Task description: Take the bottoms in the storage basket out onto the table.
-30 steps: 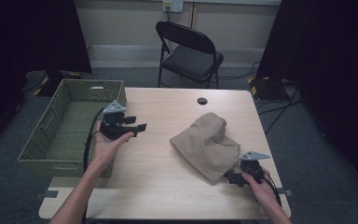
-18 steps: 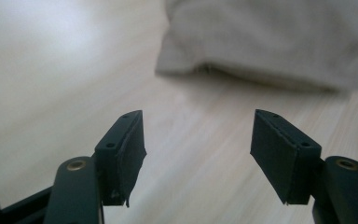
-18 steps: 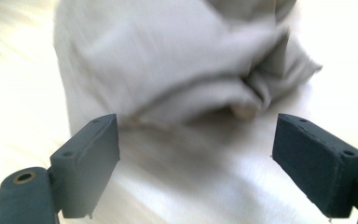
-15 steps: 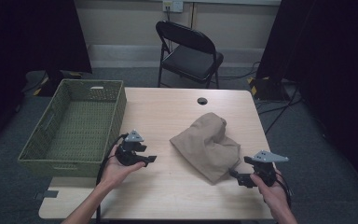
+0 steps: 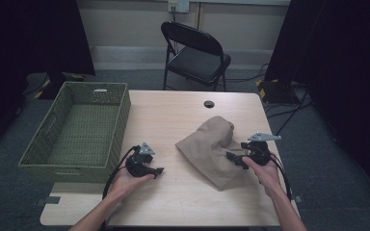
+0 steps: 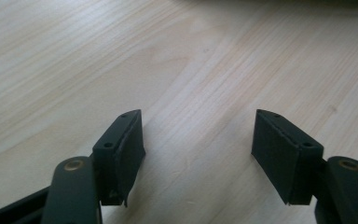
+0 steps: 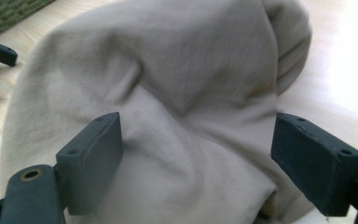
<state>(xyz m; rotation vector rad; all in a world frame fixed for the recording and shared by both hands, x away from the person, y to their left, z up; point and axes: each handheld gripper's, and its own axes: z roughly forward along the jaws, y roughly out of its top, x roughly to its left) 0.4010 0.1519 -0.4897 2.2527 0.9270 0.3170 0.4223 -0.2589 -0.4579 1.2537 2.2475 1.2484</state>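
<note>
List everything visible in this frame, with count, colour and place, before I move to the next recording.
Crumpled beige cloth: one, beige, right half of the table.
Woven green basket: one, green, left edge of the table.
Light wooden table: one, pale wood, centre.
Small black round object: one, black, far side of the table.
Black folding chair: one, black, behind the table.
Left tool: one, black, open, on bare table beside the basket.
Right tool: one, black, open, at the cloth's right edge.
</note>
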